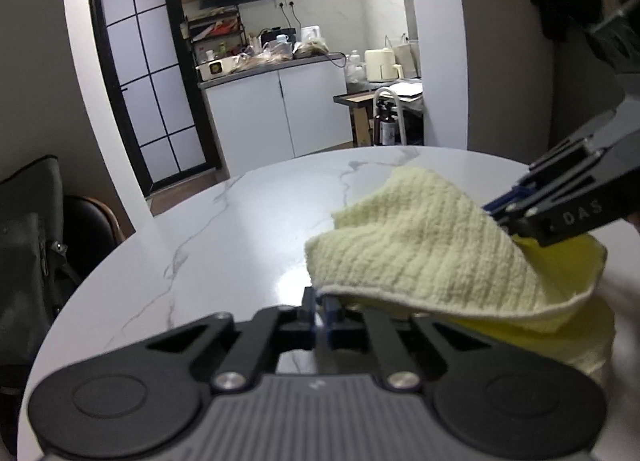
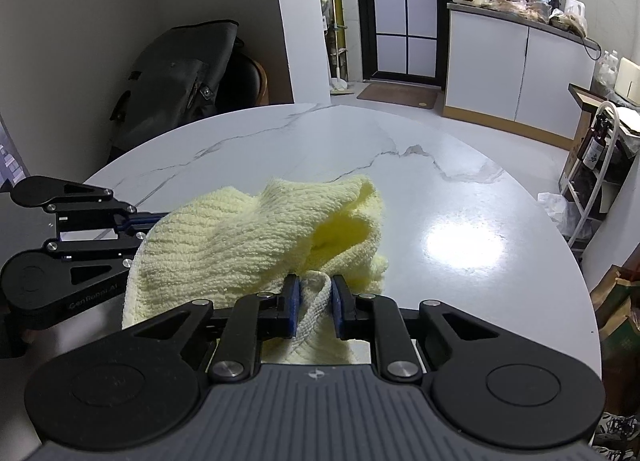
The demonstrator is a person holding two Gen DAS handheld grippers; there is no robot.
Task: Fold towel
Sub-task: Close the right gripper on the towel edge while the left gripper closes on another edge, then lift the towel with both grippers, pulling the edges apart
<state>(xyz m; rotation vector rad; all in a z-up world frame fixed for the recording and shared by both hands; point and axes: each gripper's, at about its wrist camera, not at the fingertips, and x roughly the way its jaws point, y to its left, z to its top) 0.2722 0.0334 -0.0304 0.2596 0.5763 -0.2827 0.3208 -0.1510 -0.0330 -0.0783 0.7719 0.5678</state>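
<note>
left gripper (image 1: 319, 307) clenched on the towel's near hem | right gripper (image 2: 315, 303) pinching a bunched towel edge between its blue pads | yellow towel (image 1: 420, 257) lifted, draped between both grippers, sagging over round marble table (image 2: 400, 165)

One towel (image 2: 256, 237), two tools, left (image 1: 320, 303) and right (image 2: 314, 301), and one surface (image 2: 400, 181) were counted.

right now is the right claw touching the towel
Touching. The right wrist view shows the right claw with both blue pads closed on the hemmed edge of the yellow towel, no gap either side.
</note>
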